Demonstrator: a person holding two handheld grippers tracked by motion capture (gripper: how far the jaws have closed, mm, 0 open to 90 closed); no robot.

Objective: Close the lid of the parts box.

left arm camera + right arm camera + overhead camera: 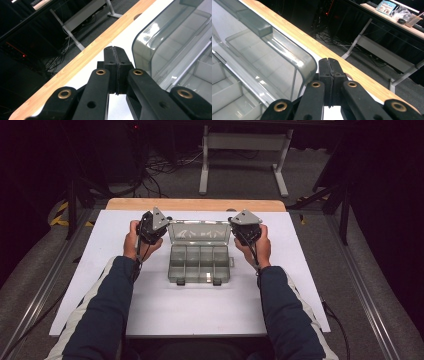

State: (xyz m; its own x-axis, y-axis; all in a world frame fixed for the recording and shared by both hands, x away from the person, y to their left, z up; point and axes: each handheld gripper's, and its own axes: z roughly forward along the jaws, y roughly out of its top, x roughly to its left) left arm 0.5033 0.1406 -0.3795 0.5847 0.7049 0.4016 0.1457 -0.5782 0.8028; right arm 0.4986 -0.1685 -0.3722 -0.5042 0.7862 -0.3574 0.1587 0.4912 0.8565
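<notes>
**Both tongs closed beside the open box**

The clear box [199, 264] sits mid-worktop [150, 300], lid raised at its far side. Left tongs [115, 50] and right tongs [329, 62] flank the lid's corners, jaws pressed together, holding nothing. In the high view, hands hide both tips.

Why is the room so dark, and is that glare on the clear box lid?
High view: the white table is lit, the surroundings nearly black. Left gripper view: bright glare streaks on the lid. Right gripper view: glare along the lid's rim, and the near jaws look slightly soft.
</notes>
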